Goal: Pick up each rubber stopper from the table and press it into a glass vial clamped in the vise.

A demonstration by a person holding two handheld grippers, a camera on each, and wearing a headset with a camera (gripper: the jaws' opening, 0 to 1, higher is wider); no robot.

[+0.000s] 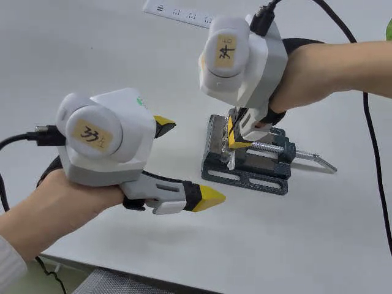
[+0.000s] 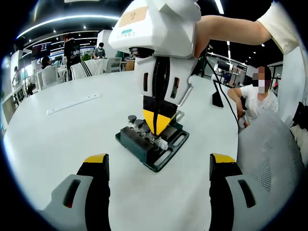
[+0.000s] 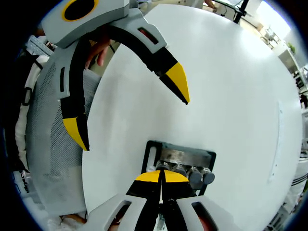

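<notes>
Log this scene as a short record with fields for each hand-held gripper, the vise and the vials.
Vise: on the table, clamping vials in a row.
Right hand-held gripper: shut, tips down on the row.
Vials: grey stoppers on those beside the tips; the one under the tips is hidden.
Left hand-held gripper: open, nothing between the jaws, hovering over the table short of the vise.
Power strip: at the table's far edge.
</notes>
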